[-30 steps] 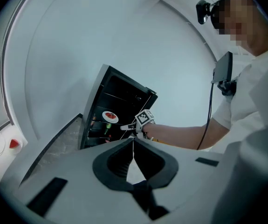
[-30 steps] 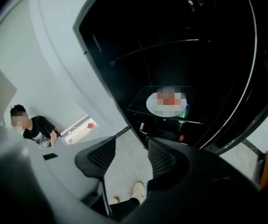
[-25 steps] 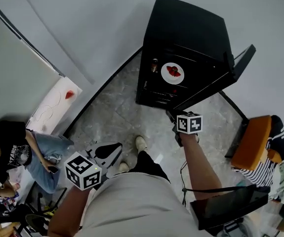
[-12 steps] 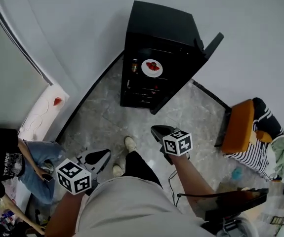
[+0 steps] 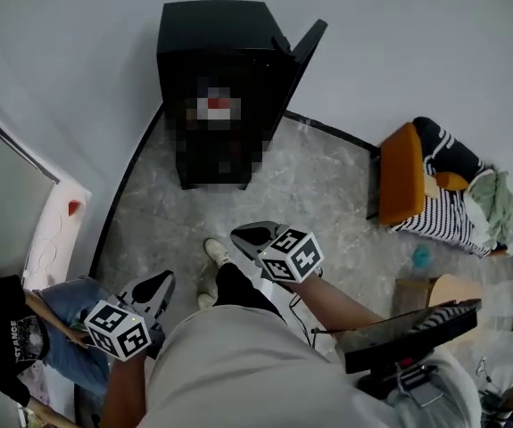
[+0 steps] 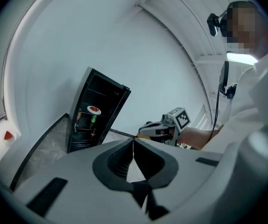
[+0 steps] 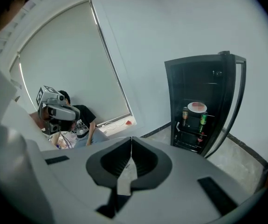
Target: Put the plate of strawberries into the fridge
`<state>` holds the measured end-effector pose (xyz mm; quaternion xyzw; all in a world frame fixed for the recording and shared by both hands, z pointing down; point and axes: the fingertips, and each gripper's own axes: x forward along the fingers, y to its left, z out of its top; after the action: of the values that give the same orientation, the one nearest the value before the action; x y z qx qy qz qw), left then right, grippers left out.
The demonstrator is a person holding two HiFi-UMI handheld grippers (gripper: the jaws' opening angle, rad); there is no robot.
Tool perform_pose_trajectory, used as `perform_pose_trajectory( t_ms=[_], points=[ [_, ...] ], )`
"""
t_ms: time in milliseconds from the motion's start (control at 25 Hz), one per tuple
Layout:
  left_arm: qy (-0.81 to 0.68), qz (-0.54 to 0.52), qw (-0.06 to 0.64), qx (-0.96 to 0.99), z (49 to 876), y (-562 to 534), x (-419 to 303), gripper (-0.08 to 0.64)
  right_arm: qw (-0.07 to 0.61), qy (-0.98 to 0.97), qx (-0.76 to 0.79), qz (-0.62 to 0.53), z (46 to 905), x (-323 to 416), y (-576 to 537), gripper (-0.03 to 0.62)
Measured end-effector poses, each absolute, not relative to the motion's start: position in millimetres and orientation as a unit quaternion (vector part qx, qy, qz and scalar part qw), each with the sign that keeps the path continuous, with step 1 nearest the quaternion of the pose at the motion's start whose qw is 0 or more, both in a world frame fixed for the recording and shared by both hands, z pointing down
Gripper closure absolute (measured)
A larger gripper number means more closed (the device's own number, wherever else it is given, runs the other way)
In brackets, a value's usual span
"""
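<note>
The plate (image 7: pixel 197 107) of strawberries (image 6: pixel 94 109) sits on an upper shelf inside the fridge (image 5: pixel 211 25), which stands against the wall at about 11 o'clock from the person in the head view. Its door (image 5: pixel 301 56) is swung open toward 1 o'clock. In the right gripper view a bottle (image 7: pixel 185 113) stands just beside the plate at its 8 o'clock, and a green can (image 7: pixel 203 120) is near its 5 o'clock.

The left gripper (image 6: pixel 134 140) has its 2 jaws pressed together with nothing between them. The right gripper (image 7: pixel 131 139) is the same, jaws meeting and empty. Both hang low over the grey floor (image 5: pixel 327 185), well apart from the fridge.

Judging by where the plate lies, the placing looks done, and only the open door seems left.

The plate looks like a stiff, smooth, white dish, probably light but slick at the rim and breakable if knocked. The berries appear loose, soft and easy to bruise, and would likely roll if the plate tipped. Should it need shifting, the sensible hold is on the bare rim at the side facing out, kept level, clear of the fruit and the bottle
</note>
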<state>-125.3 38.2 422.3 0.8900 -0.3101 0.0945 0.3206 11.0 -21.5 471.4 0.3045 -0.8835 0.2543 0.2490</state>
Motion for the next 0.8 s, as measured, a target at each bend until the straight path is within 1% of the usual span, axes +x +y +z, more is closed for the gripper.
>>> perform_pose_trajectory(
  t_ms=[400,800],
  points=[
    [-0.303,0.102,0.316,0.894,423.4,53.2,-120.0,0.546,0.242,-0.901,0.267,0.240,453.6,-15.0,21.7,0.574],
    [-0.304,0.105,0.315,0.893,426.0,60.1,-119.6,0.548,0.248,-0.908,0.253,0.223,442.9,-19.6,33.2,0.575]
  ],
)
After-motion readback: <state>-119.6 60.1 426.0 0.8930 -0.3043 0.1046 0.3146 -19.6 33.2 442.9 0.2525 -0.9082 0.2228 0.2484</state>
